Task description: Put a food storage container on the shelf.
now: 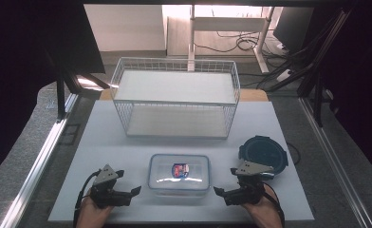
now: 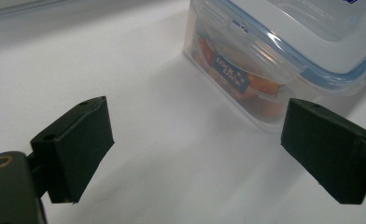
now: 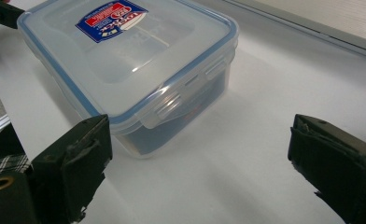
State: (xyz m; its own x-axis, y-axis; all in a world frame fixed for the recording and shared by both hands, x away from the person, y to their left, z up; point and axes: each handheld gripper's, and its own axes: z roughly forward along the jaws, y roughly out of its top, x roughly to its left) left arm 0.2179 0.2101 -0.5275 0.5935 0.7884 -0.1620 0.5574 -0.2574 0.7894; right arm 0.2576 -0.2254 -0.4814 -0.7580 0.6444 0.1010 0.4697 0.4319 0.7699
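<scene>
At lower centre of the high view, the clear rectangular plastic container with blue-sealed lid (image 1: 179, 174) sits latched and unheld between the wide-open left gripper (image 1: 135, 191) and right gripper (image 1: 218, 192), shelving seemingly pending.

High view above the table's near edge, facing forward-down; tong-mounted views close, low, sharing the clear box (image 1: 179, 174).

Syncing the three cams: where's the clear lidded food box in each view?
High view: food box at centre front of the white table, between the two grippers.
Left gripper view: upper right, side latch facing the camera, beyond the open jaws.
Right gripper view: upper left, lid seen from above.
Shared landmark: the red and blue lid label.
</scene>
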